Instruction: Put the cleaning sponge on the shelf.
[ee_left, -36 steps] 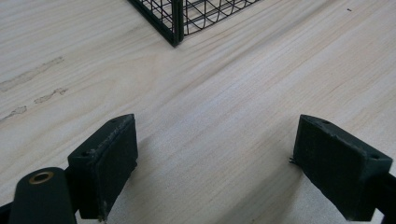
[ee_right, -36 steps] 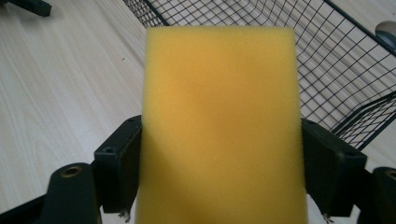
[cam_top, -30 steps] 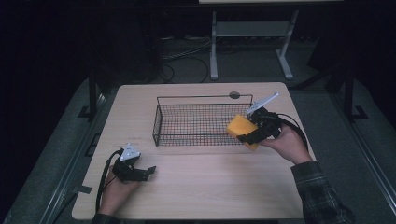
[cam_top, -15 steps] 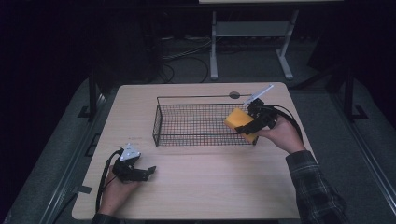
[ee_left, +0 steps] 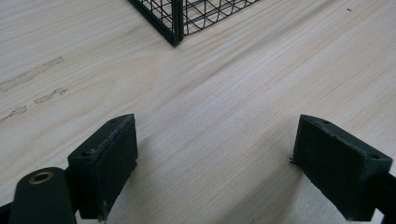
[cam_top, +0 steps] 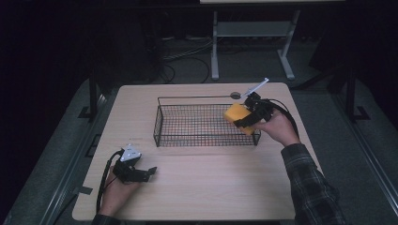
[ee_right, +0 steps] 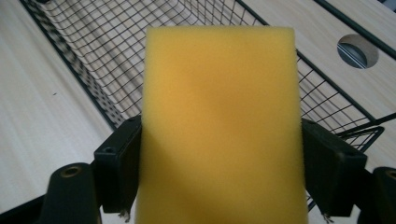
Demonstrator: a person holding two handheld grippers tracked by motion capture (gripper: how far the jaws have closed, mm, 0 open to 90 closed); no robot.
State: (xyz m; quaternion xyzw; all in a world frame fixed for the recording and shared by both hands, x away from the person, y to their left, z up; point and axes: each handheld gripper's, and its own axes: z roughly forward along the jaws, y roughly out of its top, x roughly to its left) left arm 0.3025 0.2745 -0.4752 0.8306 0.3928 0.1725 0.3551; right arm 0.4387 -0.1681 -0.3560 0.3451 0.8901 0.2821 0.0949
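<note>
The left gripper (cam_top: 149, 174) rests low on the table (cam_top: 206, 187), jaws wide with nothing between. The right gripper (cam_top: 245, 123), hand tilted, clamps a yellow sponge (ee_right: 219, 126) over the wire basket's (cam_top: 187, 123) right end; the right gripper view reveals mesh beyond the sponge.

Dim room, grey floor (cam_top: 56, 154), white stand (cam_top: 251, 37), floor cables (cam_top: 180, 58)

Qty: 1 yellow sponge (cam_top: 238, 115), 1 wire basket (cam_top: 197, 123), 1 table (cam_top: 211, 187), 2 grippers – left gripper (cam_top: 151, 171), right gripper (cam_top: 240, 123), 1 grommet hole (cam_top: 235, 95).
</note>
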